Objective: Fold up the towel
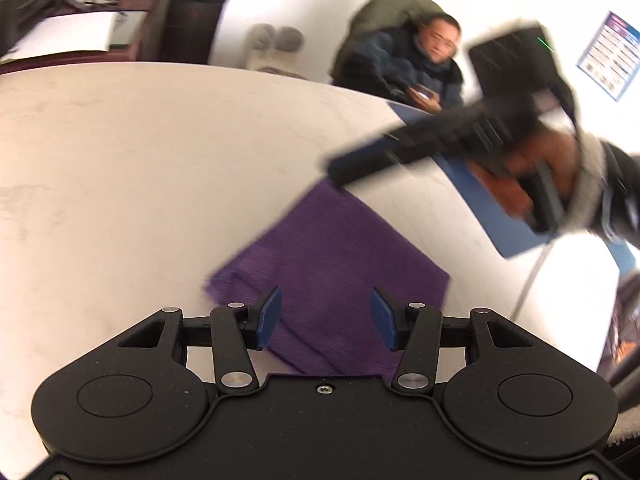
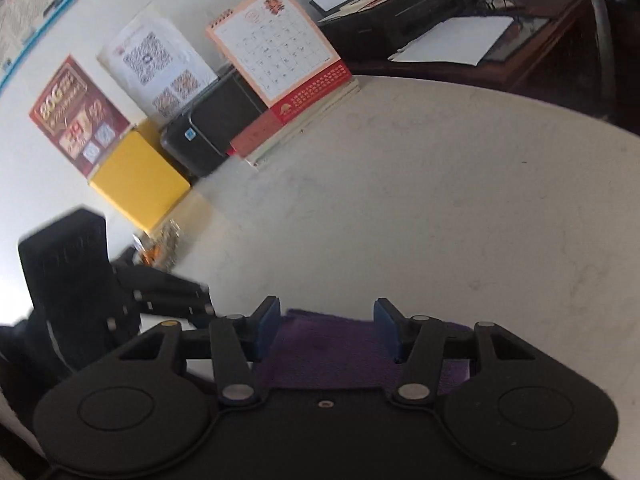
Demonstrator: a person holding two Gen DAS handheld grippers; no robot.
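Folded purple towel [image 1: 328, 272] (flat) on table [image 1: 120, 160]

The towel [image 1: 320, 264] is showing a soft, fuzzy purple cloth nap, lying on a smooth, matt pale table [image 1: 140, 168]. Matt black plastic is covering the left gripper [image 1: 326, 316], with shiny metal pins.

The towel [image 1: 320, 264] is plain purple on an off-white table [image 1: 140, 168], the gripper pads [image 1: 269, 316] are blue, and beyond sit a yellow box [image 2: 140, 184] and a red-and-white calendar [image 2: 280, 52].
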